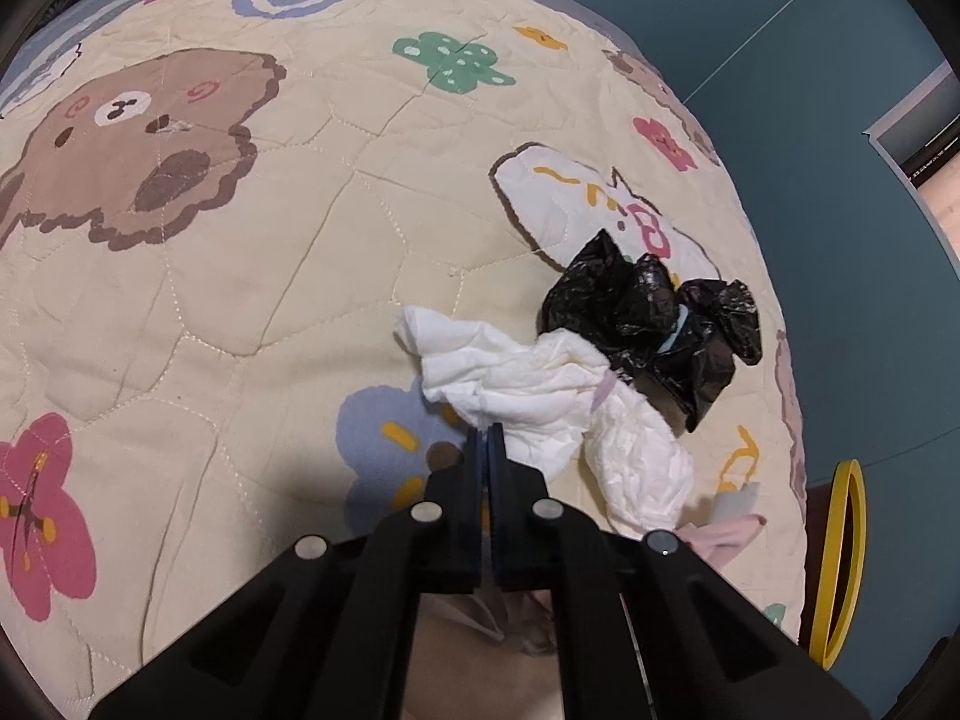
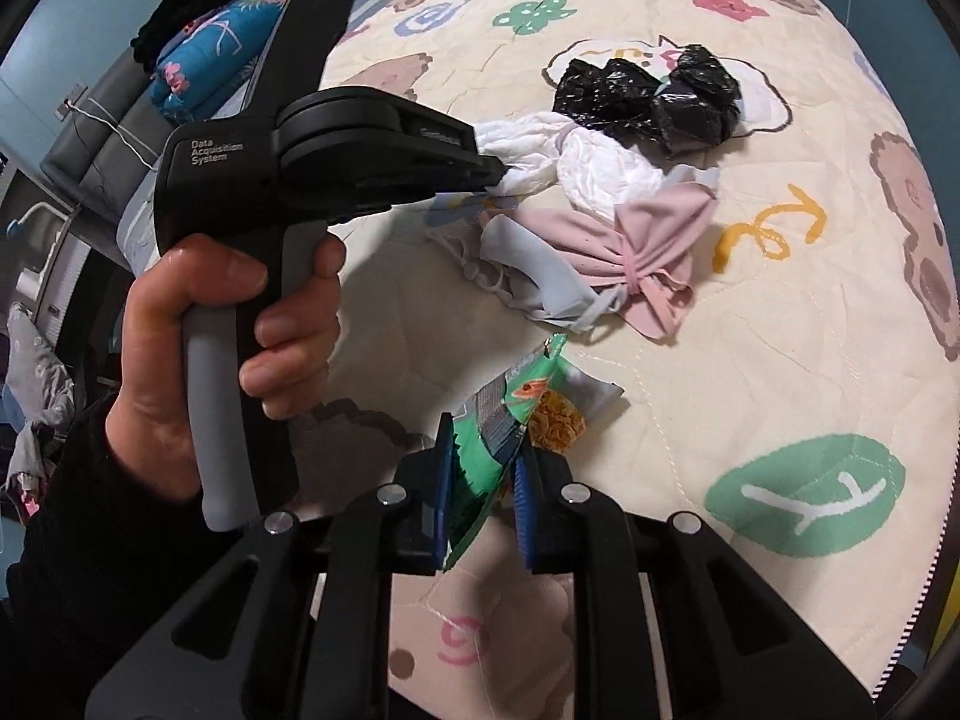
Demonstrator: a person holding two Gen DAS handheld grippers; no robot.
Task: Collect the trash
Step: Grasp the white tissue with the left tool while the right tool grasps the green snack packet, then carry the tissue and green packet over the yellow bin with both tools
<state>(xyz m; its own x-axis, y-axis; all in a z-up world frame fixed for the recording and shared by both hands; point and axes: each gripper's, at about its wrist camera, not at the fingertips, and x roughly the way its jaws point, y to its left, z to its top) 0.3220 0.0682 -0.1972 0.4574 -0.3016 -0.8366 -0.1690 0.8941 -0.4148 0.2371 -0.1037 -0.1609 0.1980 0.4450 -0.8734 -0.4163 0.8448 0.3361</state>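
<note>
1. The left gripper (image 1: 487, 429), low centre of its own view, has its jaws pressed together on the near edge of the crumpled white tissue wad (image 1: 522, 378).
2. The right gripper (image 2: 483, 450), bottom centre, is clamped on a torn green foil snack wrapper (image 2: 516, 408).
3. Judged step: both pieces gripped; lifting comes next.
4. A crumpled black plastic bag (image 2: 648, 96) remains on the cream cartoon-print quilt (image 2: 750, 360), upper right; the yellow-rimmed bin (image 1: 843, 558), right edge, looks the likely drop.

Cartoon-print quilt (image 1: 240, 312), teal floor (image 1: 780, 30)

Both wrist views closely overlook the quilt (image 1: 240, 312).
</note>
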